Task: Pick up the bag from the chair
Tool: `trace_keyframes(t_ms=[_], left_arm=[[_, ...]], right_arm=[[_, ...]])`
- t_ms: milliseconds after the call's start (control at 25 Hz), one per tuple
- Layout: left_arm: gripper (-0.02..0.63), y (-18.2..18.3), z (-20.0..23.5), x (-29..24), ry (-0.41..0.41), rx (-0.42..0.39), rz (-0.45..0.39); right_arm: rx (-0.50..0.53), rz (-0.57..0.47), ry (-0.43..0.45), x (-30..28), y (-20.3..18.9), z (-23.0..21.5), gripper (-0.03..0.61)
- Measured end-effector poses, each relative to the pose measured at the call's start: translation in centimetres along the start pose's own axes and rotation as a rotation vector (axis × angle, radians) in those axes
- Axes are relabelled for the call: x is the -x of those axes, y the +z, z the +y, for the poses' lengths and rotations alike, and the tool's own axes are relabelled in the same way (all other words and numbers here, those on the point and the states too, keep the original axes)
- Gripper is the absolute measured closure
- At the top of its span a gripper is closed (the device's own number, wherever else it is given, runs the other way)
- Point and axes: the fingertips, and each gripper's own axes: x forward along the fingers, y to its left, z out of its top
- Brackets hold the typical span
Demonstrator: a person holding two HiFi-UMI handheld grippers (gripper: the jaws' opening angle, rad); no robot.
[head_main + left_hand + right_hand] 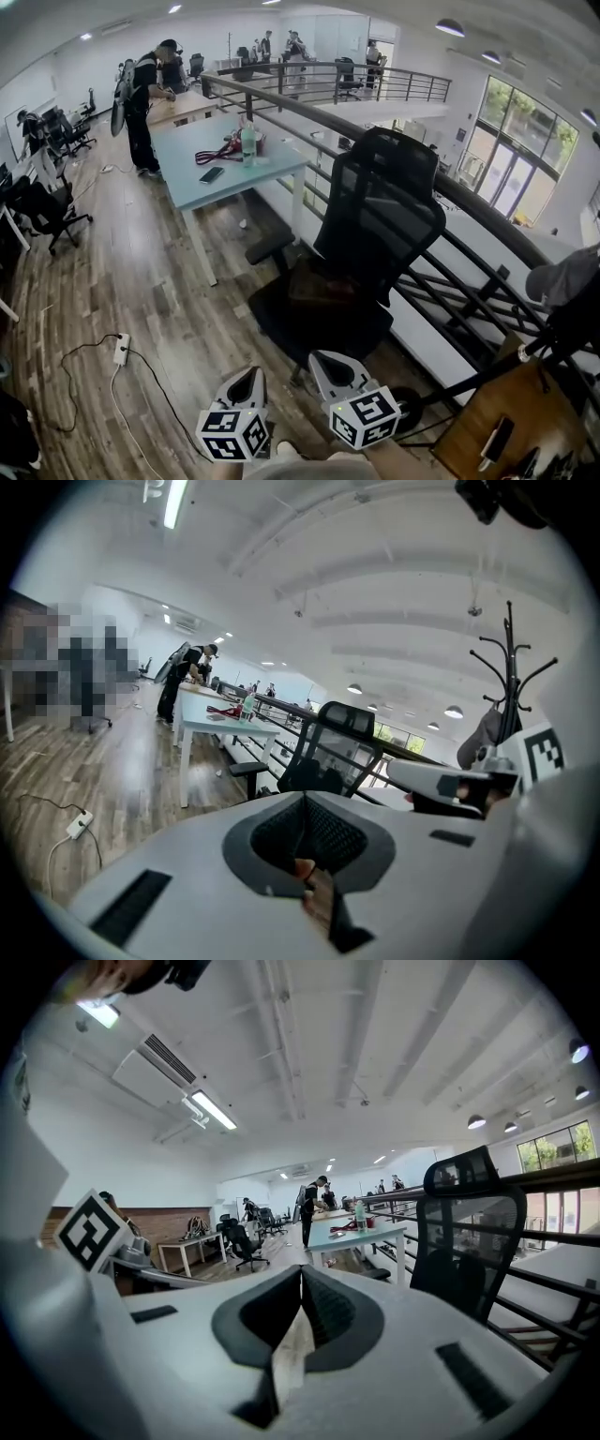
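A black mesh office chair [380, 216] stands against the railing [487, 211], beside a pale blue table [220, 155]. On its seat lies the bag [323, 287], dark brown, low and slumped against the backrest. The left gripper [250, 374] and right gripper [324, 359] hang side by side well short of the seat, apart from the bag. Both have their jaws closed together on nothing.

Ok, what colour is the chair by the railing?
Black; the chair shows best in the head view.
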Motion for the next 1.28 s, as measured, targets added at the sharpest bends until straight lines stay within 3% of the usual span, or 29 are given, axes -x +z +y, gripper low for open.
trace_keyframes(t_ms=[320, 760, 1280], left_arm=[[0.612, 0.6, 2.7, -2.4, -0.039, 0.006, 0.03], [0.611, 0.2, 2.7, -7.0, -0.085, 0.026, 0.076], [0.612, 3.3, 4.1, -18.4, -0.112, 0.028, 0.124]], right_arm=[[-0.014, -0.007, -0.064, -2.3, 0.1, -0.9, 0.578], [-0.041, -0.005, -0.154, -3.3, -0.6, -5.9, 0.578], [-0.071, -0.02, -0.214, -10.5, 1.3, -16.1, 0.578]])
